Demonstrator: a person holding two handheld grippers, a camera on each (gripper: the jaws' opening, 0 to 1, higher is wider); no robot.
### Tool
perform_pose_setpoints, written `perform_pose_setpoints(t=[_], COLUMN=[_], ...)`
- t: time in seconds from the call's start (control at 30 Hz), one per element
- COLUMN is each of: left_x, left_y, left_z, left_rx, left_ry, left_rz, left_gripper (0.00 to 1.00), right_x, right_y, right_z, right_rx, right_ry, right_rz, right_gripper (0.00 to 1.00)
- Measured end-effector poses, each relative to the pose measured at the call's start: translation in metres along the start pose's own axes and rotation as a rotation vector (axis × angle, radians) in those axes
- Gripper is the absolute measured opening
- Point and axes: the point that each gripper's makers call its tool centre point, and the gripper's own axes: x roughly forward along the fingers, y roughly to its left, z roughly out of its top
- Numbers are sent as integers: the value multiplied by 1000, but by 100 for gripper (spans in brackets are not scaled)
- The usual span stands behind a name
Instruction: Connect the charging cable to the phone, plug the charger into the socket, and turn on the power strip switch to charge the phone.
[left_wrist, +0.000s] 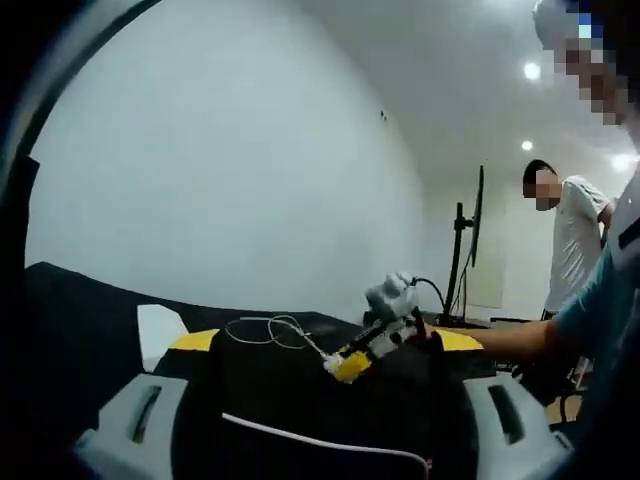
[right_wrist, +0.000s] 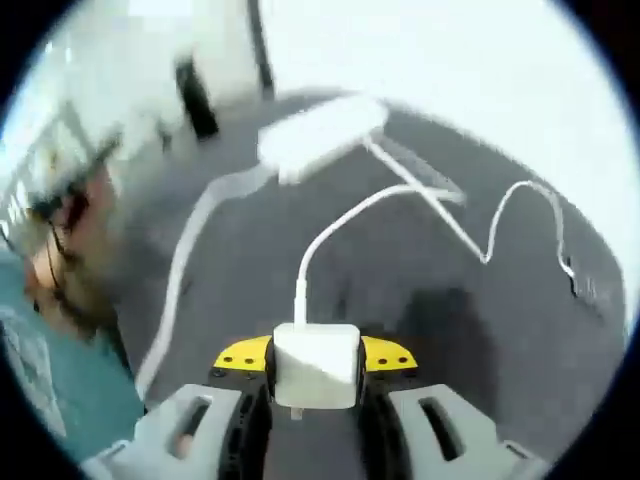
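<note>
In the right gripper view, my right gripper (right_wrist: 317, 372) is shut on a white charger block (right_wrist: 317, 360). Its white cable (right_wrist: 345, 215) rises from the block and loops away to the right over the dark table. A white power strip (right_wrist: 320, 135) lies beyond, blurred, its cord trailing left. In the left gripper view, the left gripper (left_wrist: 325, 345) has its jaws set wide on a flat black thing, apparently the phone (left_wrist: 330, 390), with a white cable (left_wrist: 330, 440) draped over it. Ahead of it hangs the right gripper (left_wrist: 350, 365) with the charger (left_wrist: 331, 363).
A white flat object (left_wrist: 160, 325) lies on the dark table (left_wrist: 80, 310) at left. A monitor on a stand (left_wrist: 468, 245) and a person in a white shirt (left_wrist: 575, 245) are at the back right. A teal sleeve (right_wrist: 50, 370) is close on the left.
</note>
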Motion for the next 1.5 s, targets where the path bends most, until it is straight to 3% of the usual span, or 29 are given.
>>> perform_pose_setpoints(t=[0.07,0.17,0.3,0.5,0.57,0.63,0.7,0.87,1.03,1.2,1.5], left_x=[3,3,-2,-15,-20,-27,-34,-47,-55,-58,-66], left_y=[4,10,23,57,67,74,85,120,138,140,143], left_z=[-6,-10,-16,-23,-24,-22,-11,-9,-14,-16,-5], left_rx=[5,0,8,16,21,25,16,2,-19,-35,-104], left_ry=[13,20,32,36,39,28,-33,-32,-28,-37,-106], left_rz=[10,20,47,98,102,105,104,138,137,111,84], left_gripper=[78,77,76,73,73,72,70,71,66,64,64], right_x=[-4,-2,16,53,70,87,103,129,151,172,183], right_y=[2,2,7,2,3,4,1,0,6,3,-4], right_z=[24,48,71,100,106,110,113,113,109,111,116], right_rx=[99,217,346,508,584,587,572,599,611,572,528], right_ry=[-169,-345,-523,-705,-727,-735,-742,-770,-772,-738,-717], right_rz=[5,0,-38,-164,-162,-204,-258,-327,-361,-407,-449], right_gripper=[30,30,30,30,30,30,30,30,30,30,30])
